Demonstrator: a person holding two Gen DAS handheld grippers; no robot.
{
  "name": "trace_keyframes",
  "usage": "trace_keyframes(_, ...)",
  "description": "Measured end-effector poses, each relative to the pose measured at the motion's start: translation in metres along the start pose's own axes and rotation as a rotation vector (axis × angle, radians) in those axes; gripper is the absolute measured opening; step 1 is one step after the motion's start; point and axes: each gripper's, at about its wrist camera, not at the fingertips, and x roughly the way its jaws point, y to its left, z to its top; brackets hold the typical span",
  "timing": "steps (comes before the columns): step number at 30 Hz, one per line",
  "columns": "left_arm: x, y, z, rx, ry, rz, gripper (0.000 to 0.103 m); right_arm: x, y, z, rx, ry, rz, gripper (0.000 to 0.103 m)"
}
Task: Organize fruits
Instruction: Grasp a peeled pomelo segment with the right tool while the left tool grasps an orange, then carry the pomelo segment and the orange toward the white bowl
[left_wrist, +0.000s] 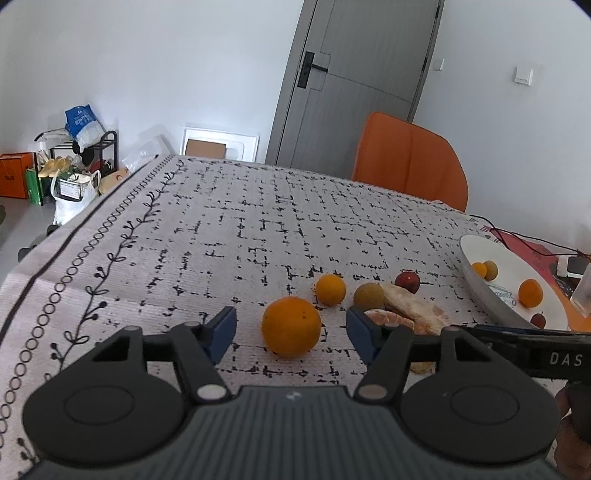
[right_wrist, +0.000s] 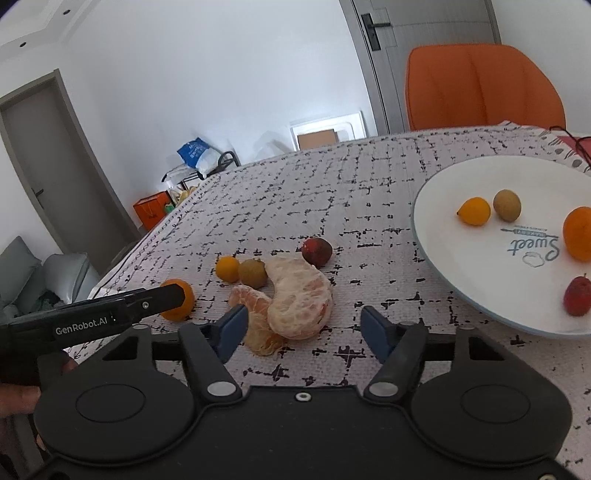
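My left gripper (left_wrist: 291, 332) is open, its jaws on either side of a large orange (left_wrist: 291, 326) on the tablecloth, not touching it. Behind it lie a small orange fruit (left_wrist: 330, 289), a brownish round fruit (left_wrist: 368, 294), a red fruit (left_wrist: 407, 281) and peeled citrus segments (left_wrist: 410, 312). My right gripper (right_wrist: 303, 330) is open and empty, just in front of the large peeled pomelo piece (right_wrist: 301, 301) and the peeled mandarin (right_wrist: 255, 310). The white plate (right_wrist: 461, 177) at right holds several small fruits.
An orange chair (left_wrist: 410, 158) stands behind the table's far edge. Cables (left_wrist: 528, 243) and small objects lie past the plate. The tablecloth's left edge (left_wrist: 74, 236) drops off to the floor, where bags and a rack (left_wrist: 74, 166) stand.
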Motion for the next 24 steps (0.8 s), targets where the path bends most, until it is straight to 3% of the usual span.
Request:
trace_keyframes(7,0.014,0.001,-0.002,-0.006,0.030,-0.010,0.053,0.012,-0.002,0.003,0.007,0.021,0.006,0.062)
trace_keyframes(11,0.016,0.002,-0.003,-0.007,0.027,-0.013,0.036,0.017,-0.002,0.005,0.002,0.023,0.014,0.061)
trace_keyframes(17,0.014,0.004,-0.002,-0.014,0.026,-0.019,0.035,0.022,0.005,0.006,-0.020,0.027,0.025,0.050)
trace_keyframes(19,0.012,0.004,-0.002,-0.015,0.024,-0.019,0.035,0.021,0.005,0.005,-0.022,0.028,0.038,0.040)
trace_keyframes(24,0.008,0.002,-0.002,-0.014,0.017,-0.016,0.035,0.016,0.006,0.002,-0.029,0.026,0.044,0.039)
